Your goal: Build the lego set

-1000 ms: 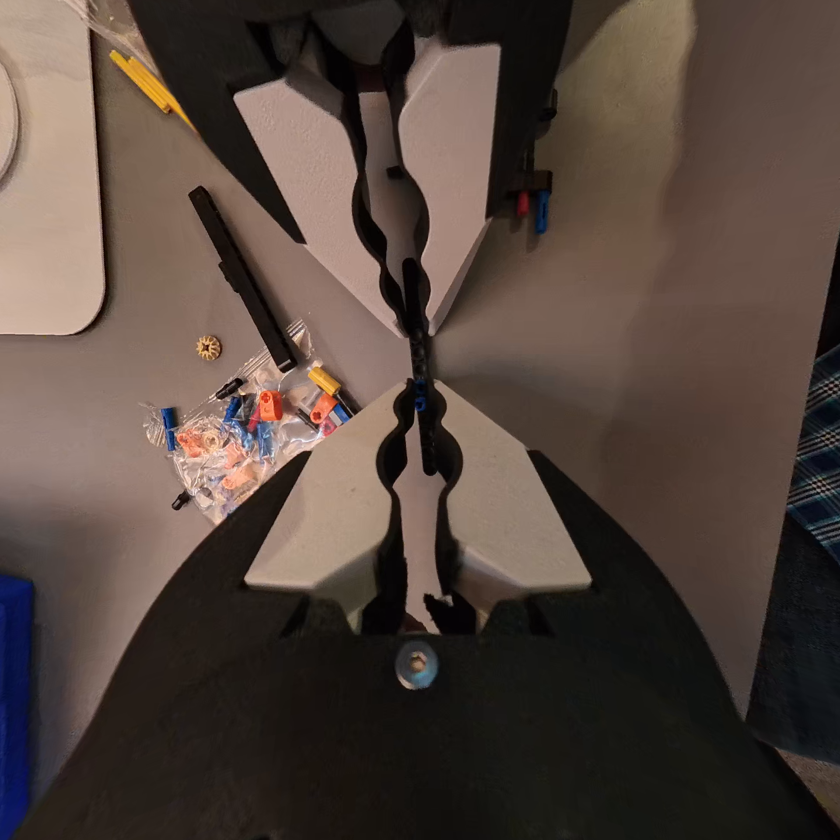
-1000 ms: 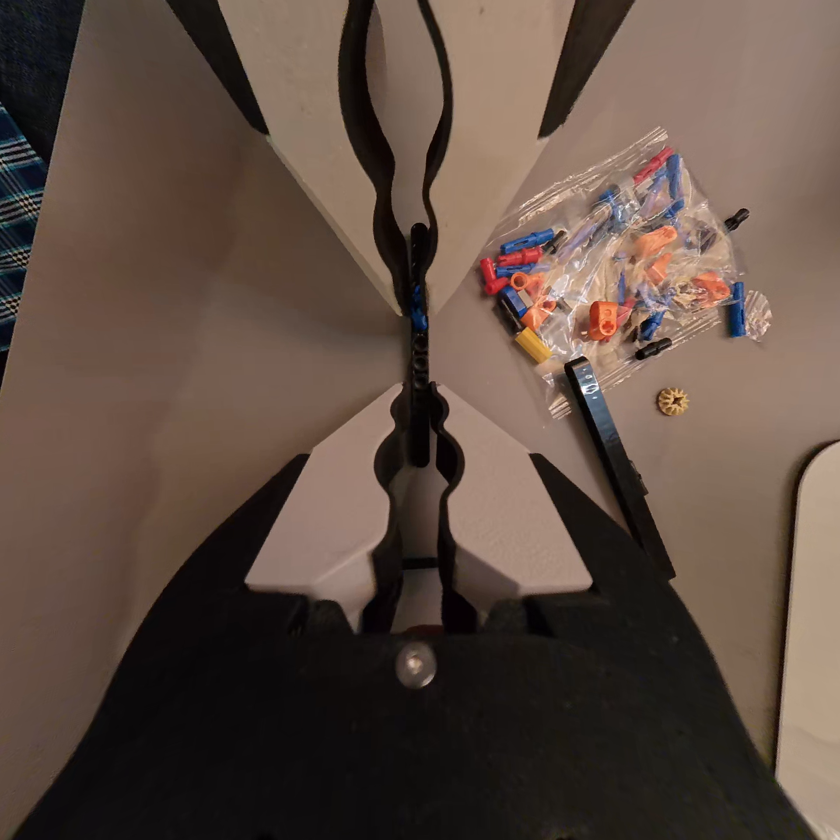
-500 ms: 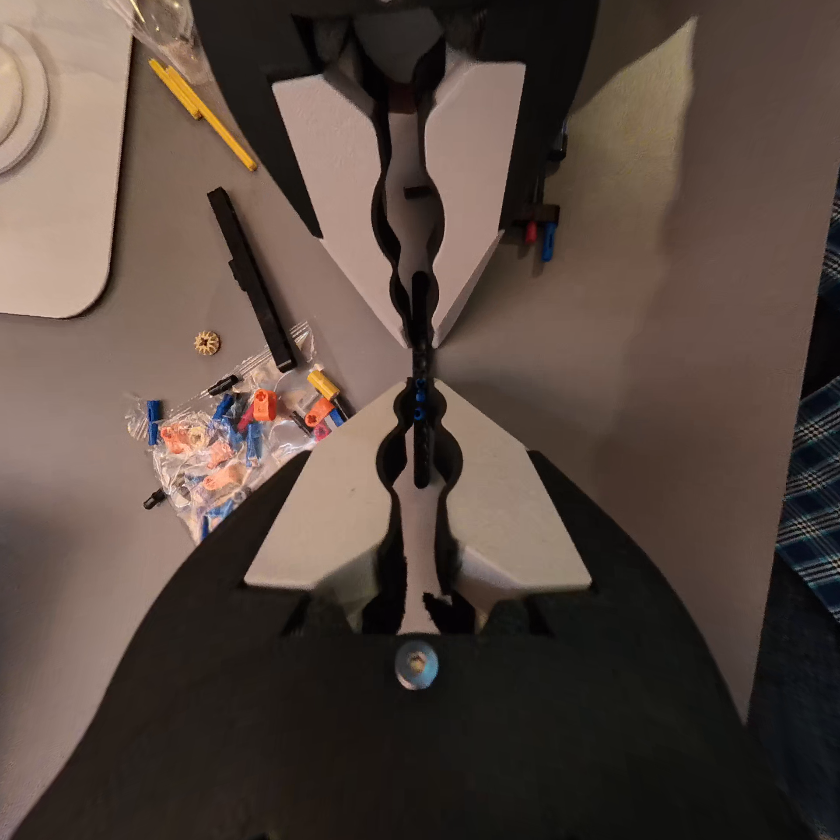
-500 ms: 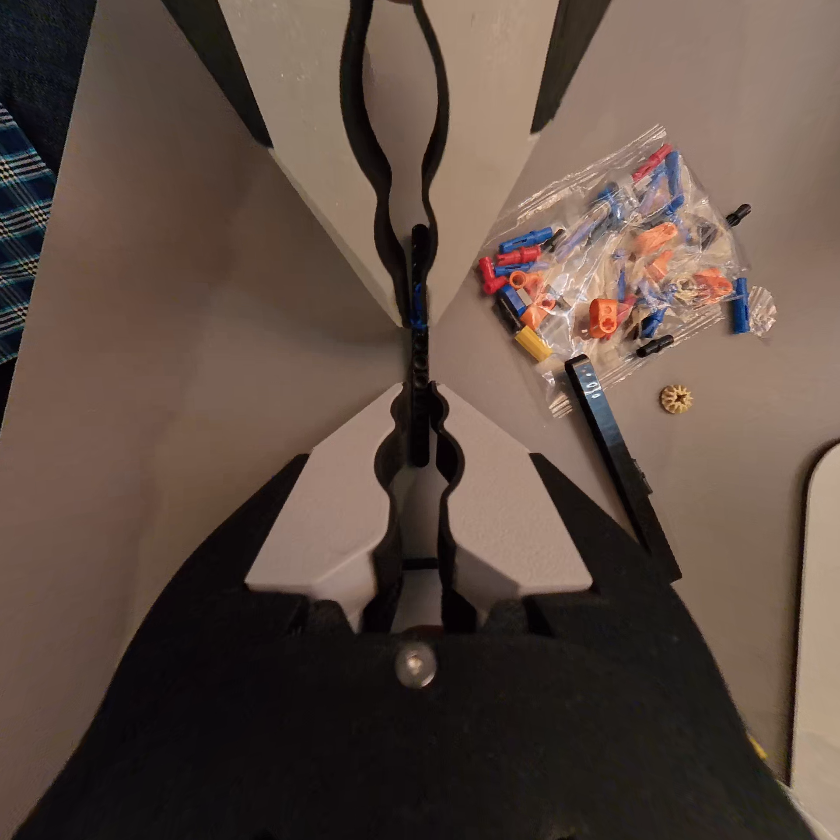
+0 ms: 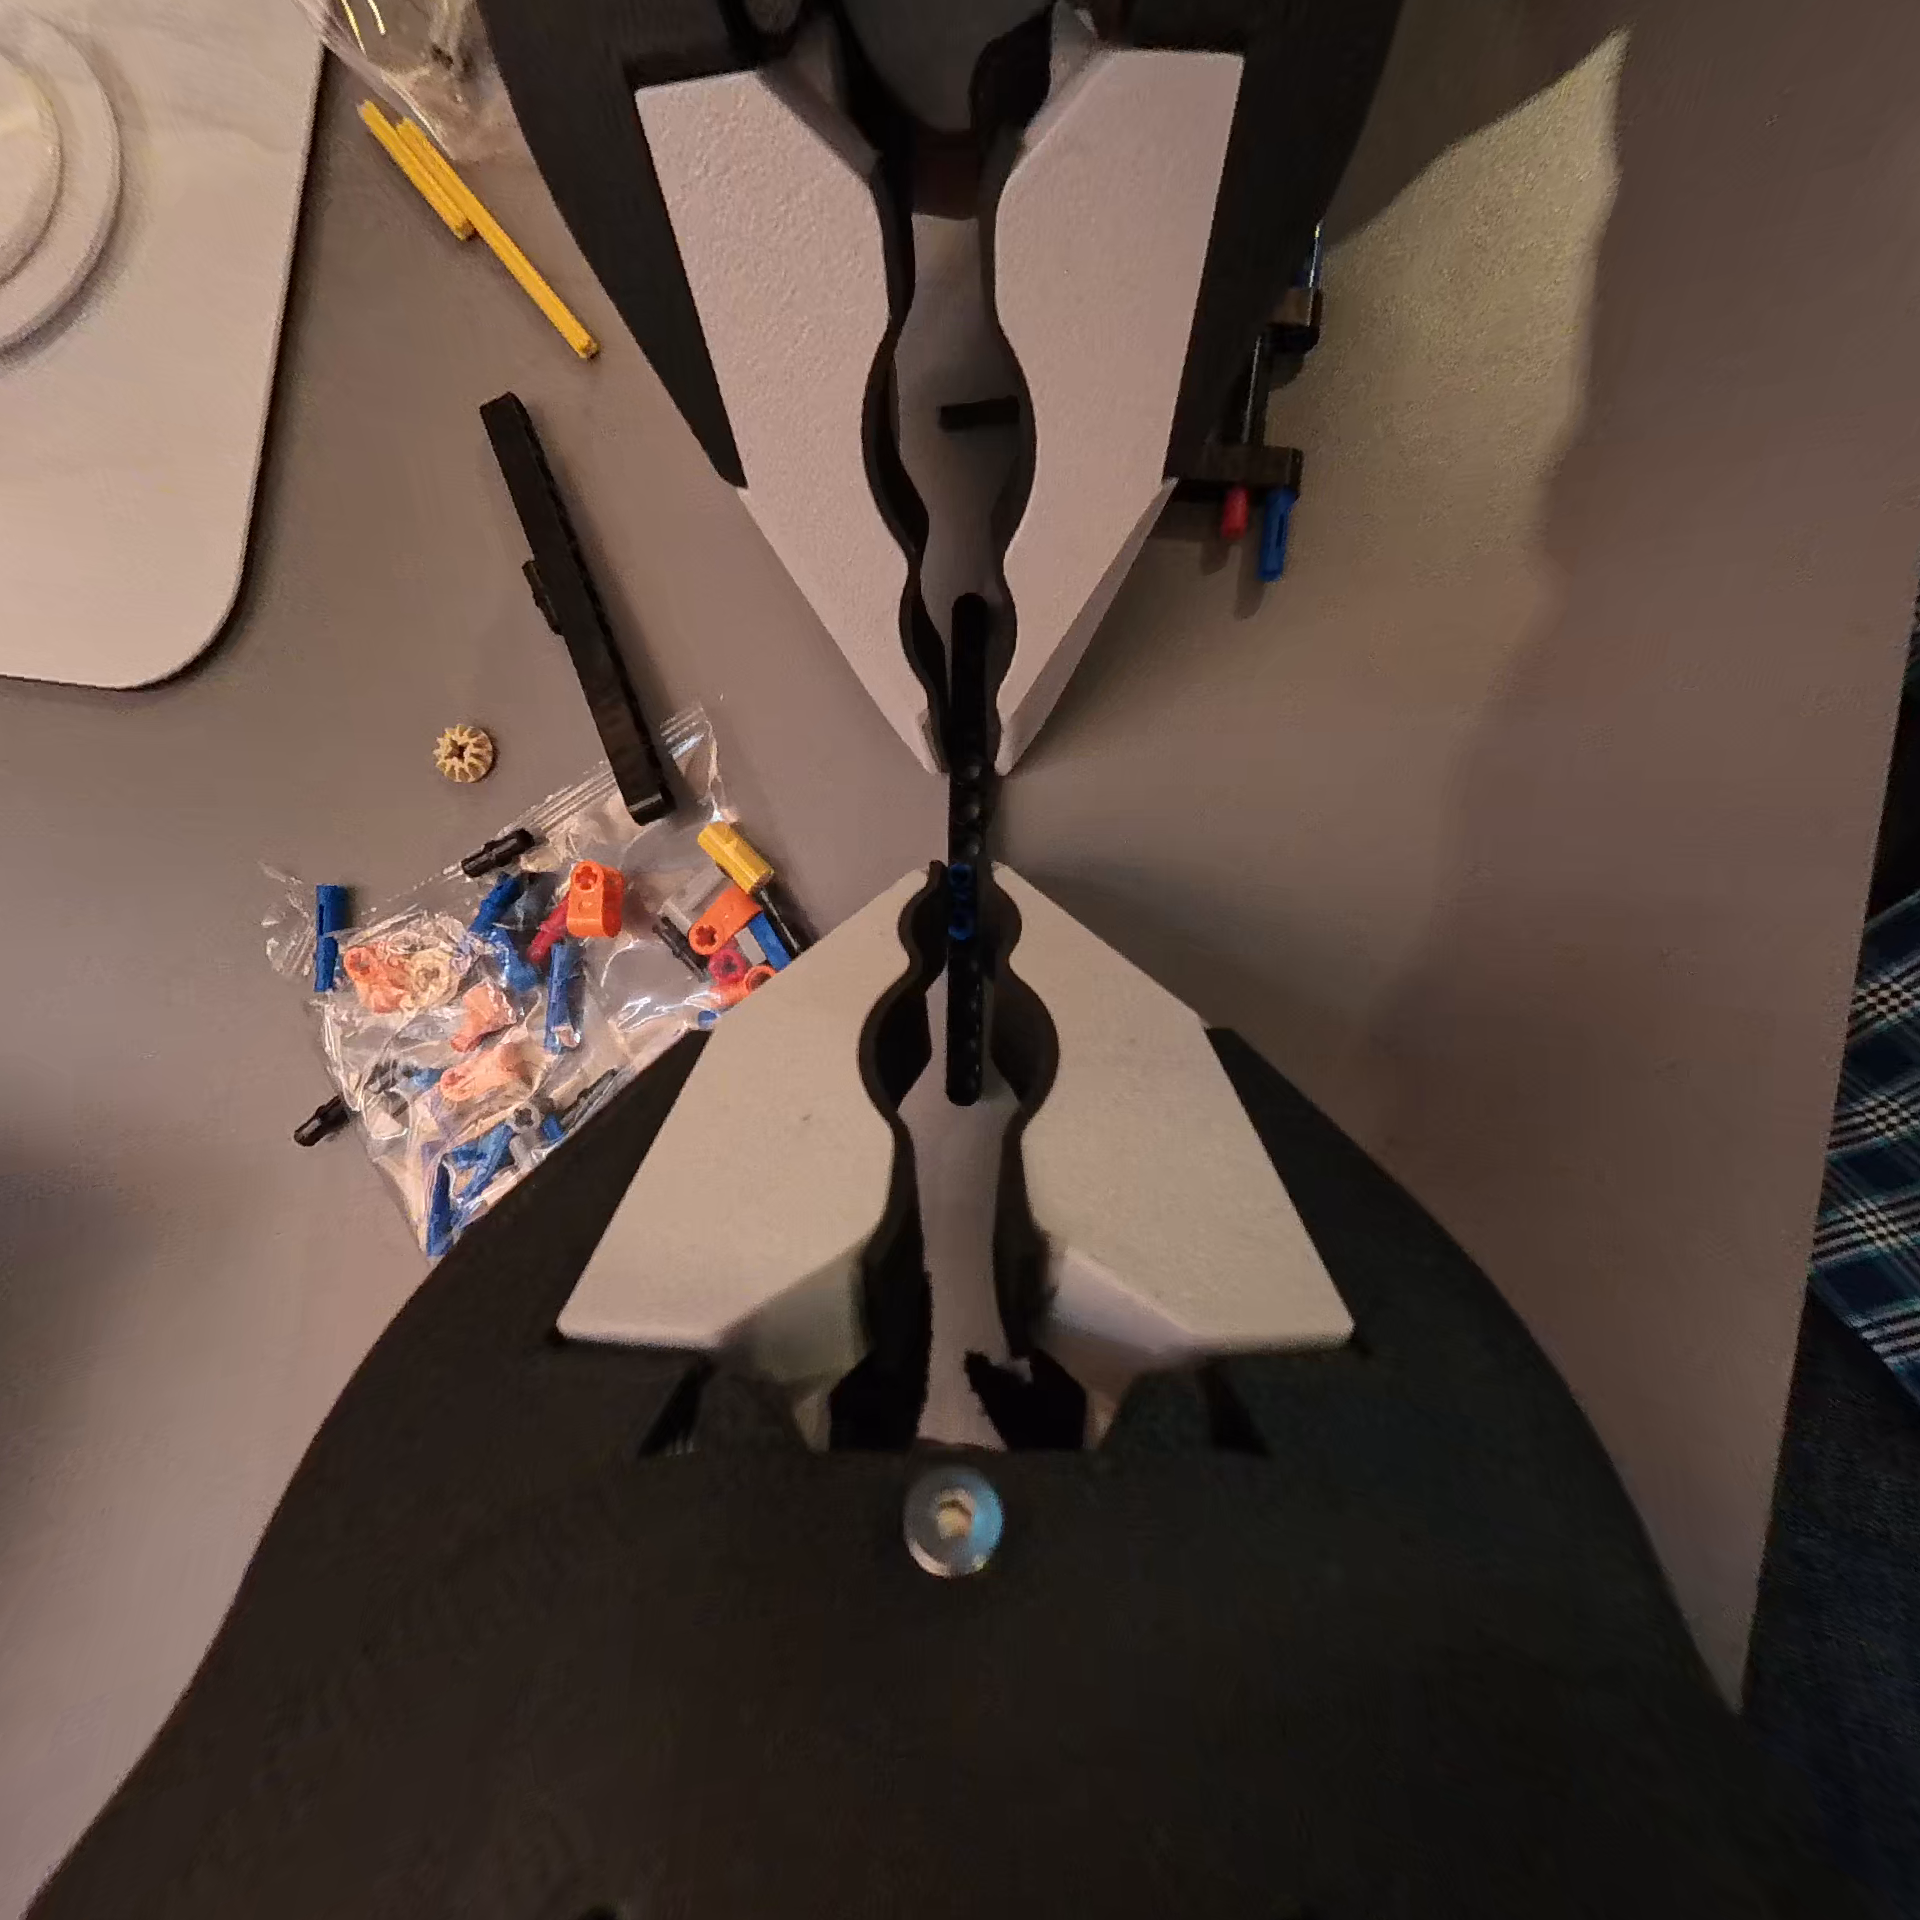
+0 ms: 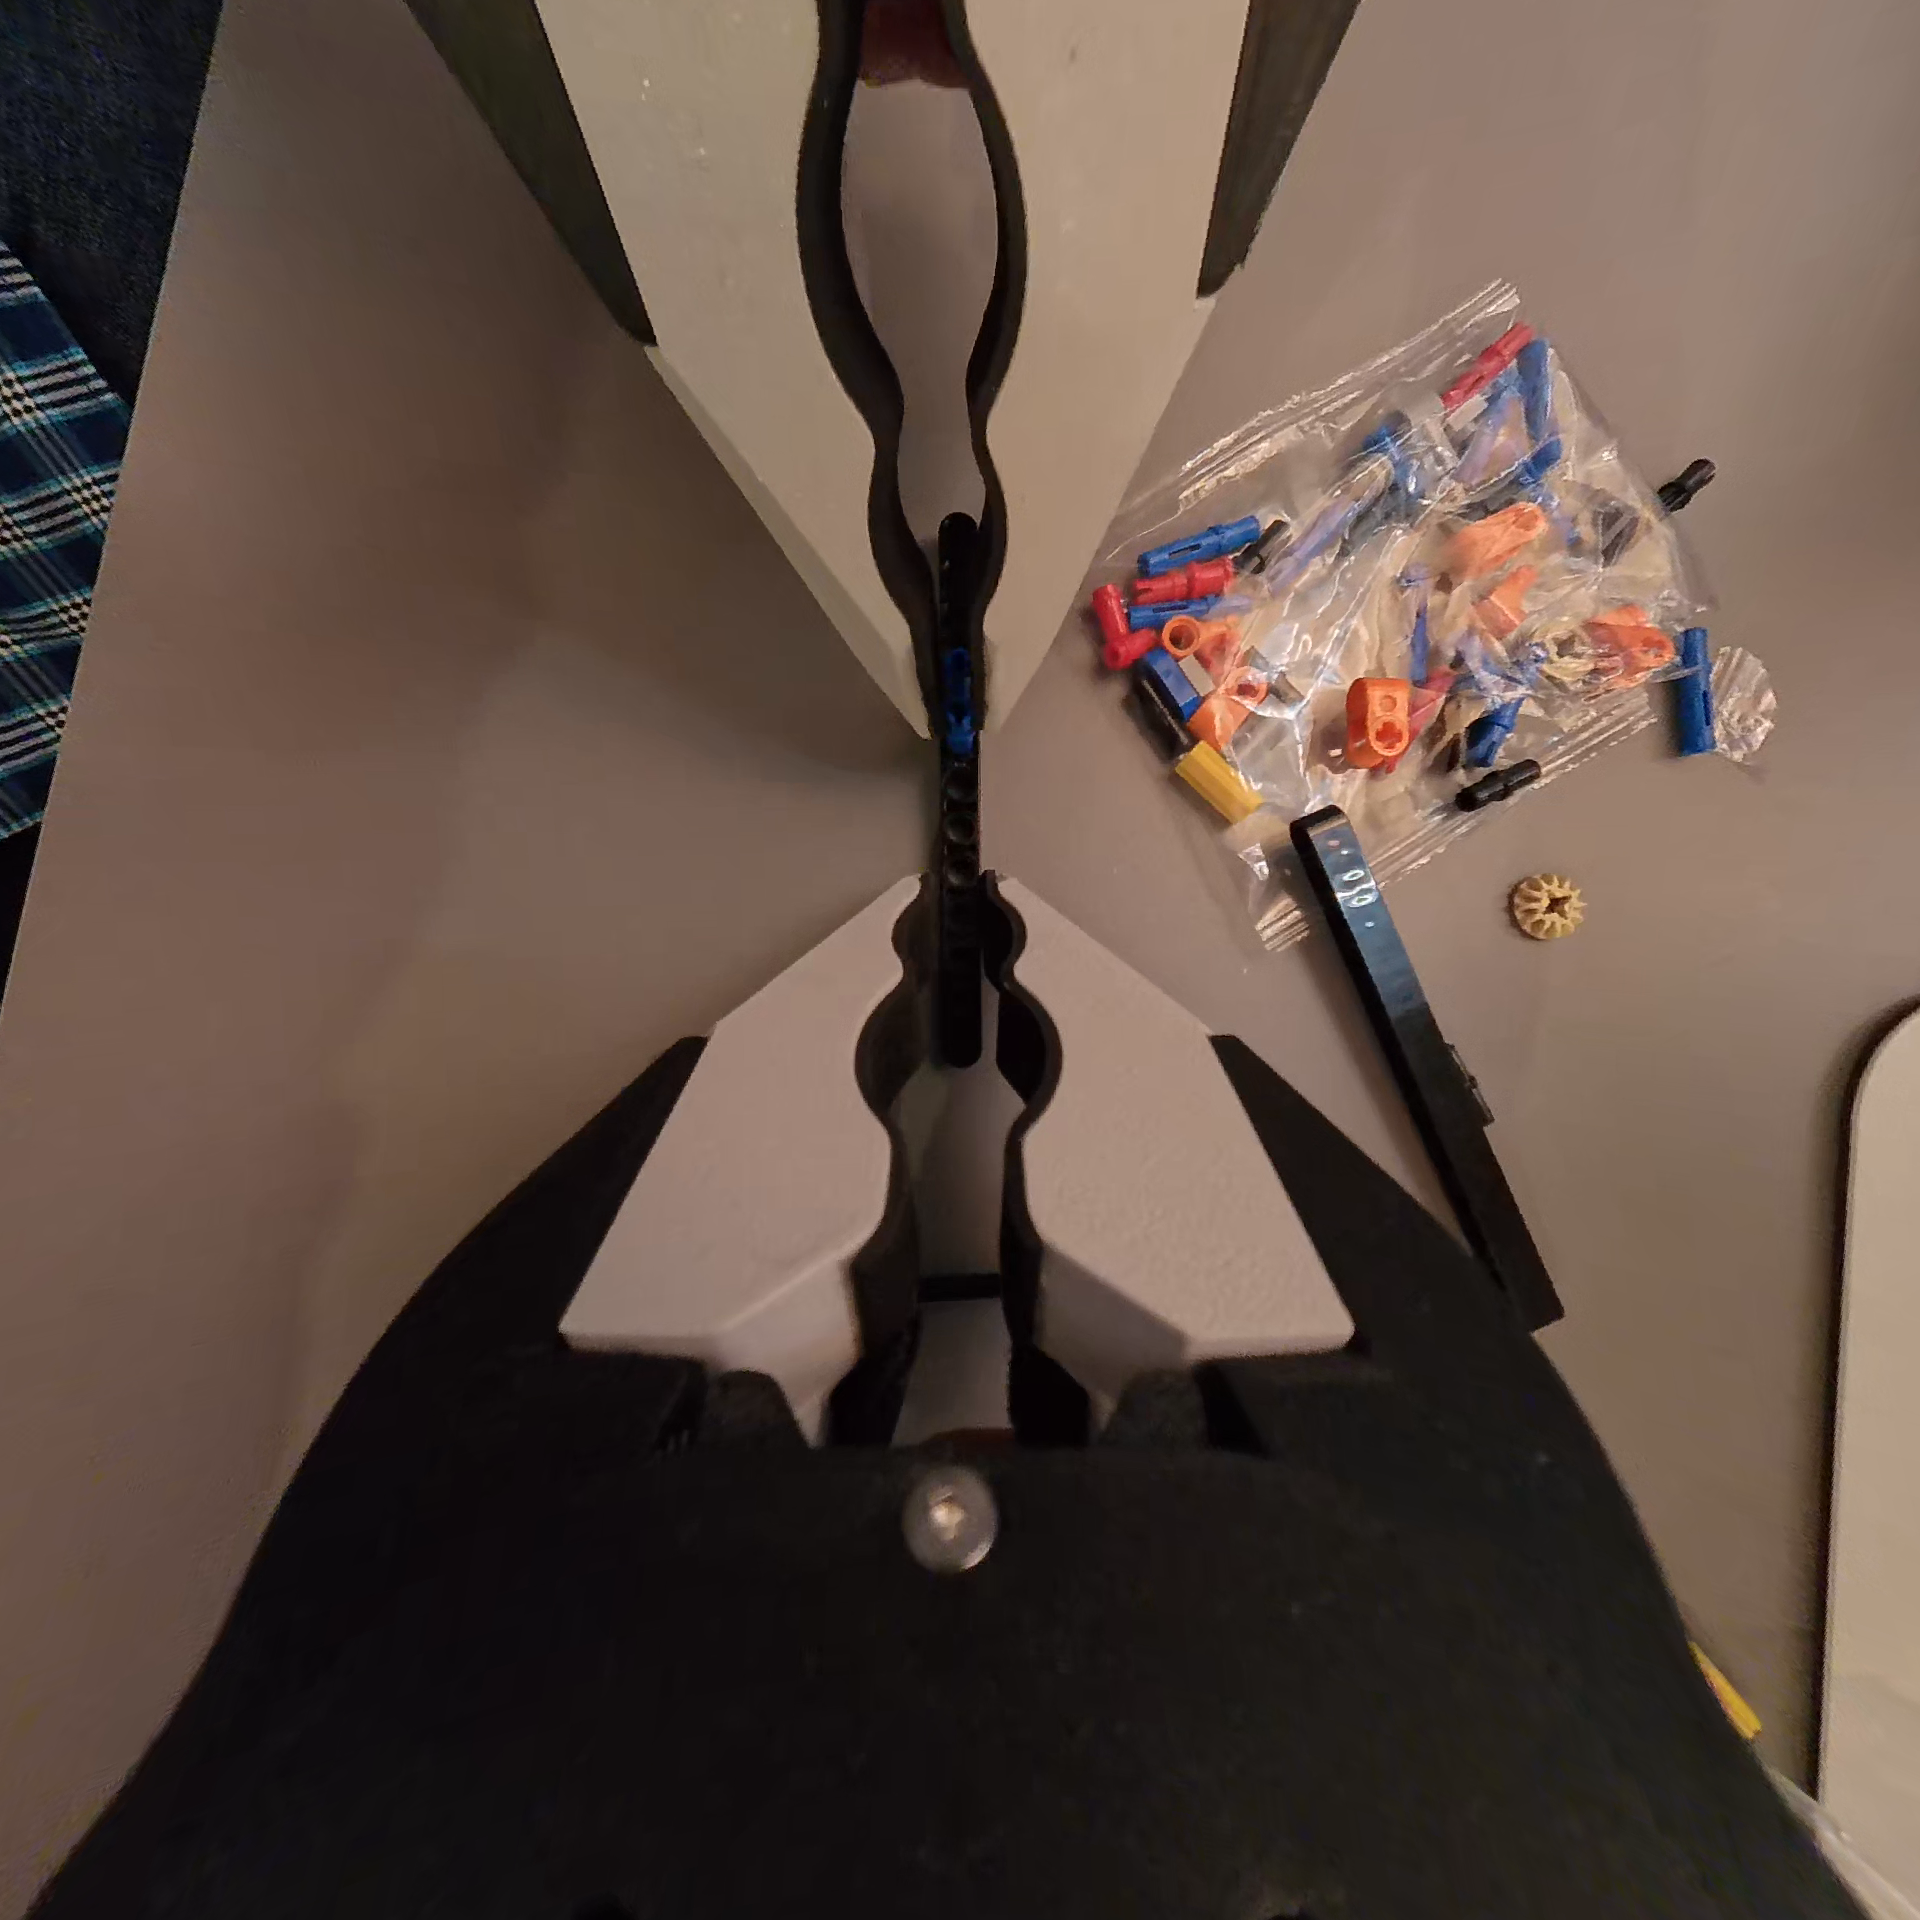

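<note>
My left gripper (image 5: 961, 883) and right gripper (image 6: 956, 894), tip to tip at frame centre, each pinch nearly closed on one black beam (image 5: 968, 821); no legible writing shows.

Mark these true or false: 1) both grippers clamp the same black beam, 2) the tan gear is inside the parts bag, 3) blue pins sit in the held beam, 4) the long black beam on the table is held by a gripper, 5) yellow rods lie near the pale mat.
1) Both the left gripper and the right gripper clamp one black beam. True.
2) The tan gear is inside the parts bag. False: it lies on the table outside the bag.
3) Blue pins sit in the held beam. True.
4) The long black beam is gripped. False: it lies loose, one end on the bag.
5) Yellow rods lie near the pale mat. True.
</note>
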